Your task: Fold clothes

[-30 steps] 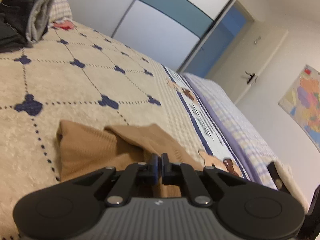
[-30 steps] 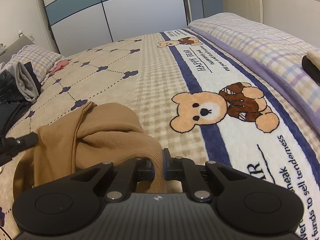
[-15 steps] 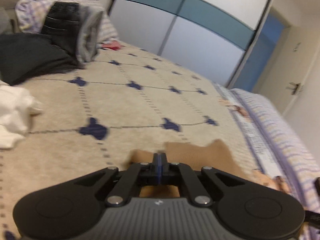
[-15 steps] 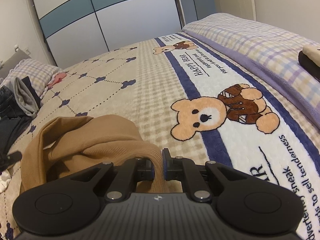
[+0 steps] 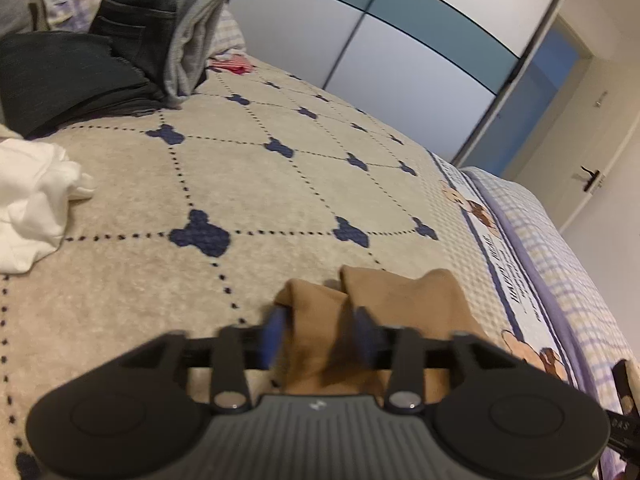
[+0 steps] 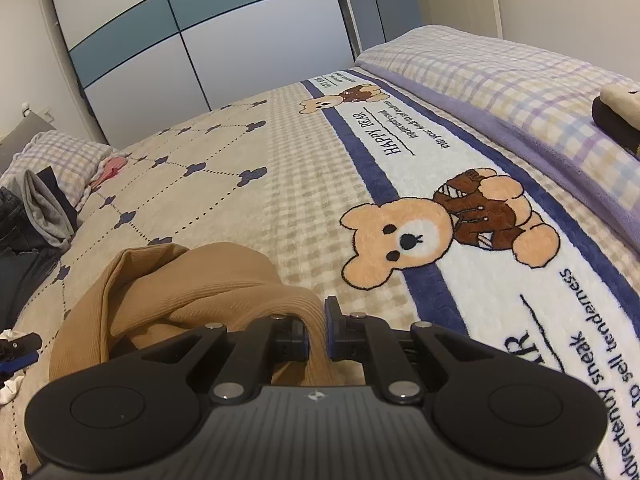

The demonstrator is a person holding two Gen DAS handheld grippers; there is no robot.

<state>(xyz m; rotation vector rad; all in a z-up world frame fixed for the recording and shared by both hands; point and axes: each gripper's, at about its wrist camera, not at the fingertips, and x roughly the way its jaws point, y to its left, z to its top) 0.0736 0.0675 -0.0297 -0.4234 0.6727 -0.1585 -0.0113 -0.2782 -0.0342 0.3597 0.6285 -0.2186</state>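
We see two matching handheld units: left gripper (image 5: 316, 330) and right gripper (image 6: 317, 328), both matte black plastic, wide body with two round side lobes, ribbed grey centre panel carrying a small white logo. Silver screws sit on the angled linkage arms. Jaws have blue pads. No sleeve visible.

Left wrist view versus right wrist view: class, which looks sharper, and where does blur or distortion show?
Left wrist view: the left tongs, opening, are motion-smeared around the tan garment. Right wrist view: sharp; the right tongs pinch the tan garment. In both, the fisheye bends the wardrobe.
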